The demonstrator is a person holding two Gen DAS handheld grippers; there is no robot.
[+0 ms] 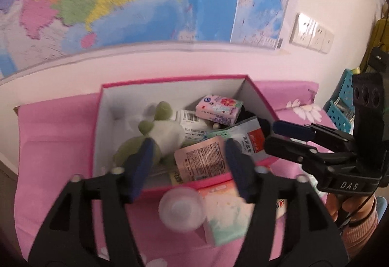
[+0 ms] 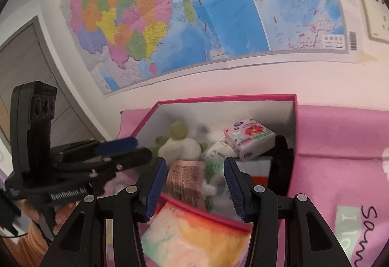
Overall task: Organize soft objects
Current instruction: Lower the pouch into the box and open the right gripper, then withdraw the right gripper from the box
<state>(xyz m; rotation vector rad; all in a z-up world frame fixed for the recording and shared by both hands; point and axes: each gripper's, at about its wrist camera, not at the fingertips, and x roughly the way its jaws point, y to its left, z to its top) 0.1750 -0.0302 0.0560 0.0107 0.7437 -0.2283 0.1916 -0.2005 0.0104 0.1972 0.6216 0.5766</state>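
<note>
A pink box stands open on a pink cloth. In it lie a green and white plush toy, a floral tissue pack, a pink printed sachet and other packets. My left gripper hangs open over the box's near wall, holding nothing. Under it, outside the box, are a blurred translucent round thing and a pastel tissue pack. My right gripper is open at the box's right front corner, above that pack.
The pink flowered cloth covers the table up to the wall. On the wall hang a large map and a row of sockets. A teal basket stands at the far right. A person's hand holds the right gripper.
</note>
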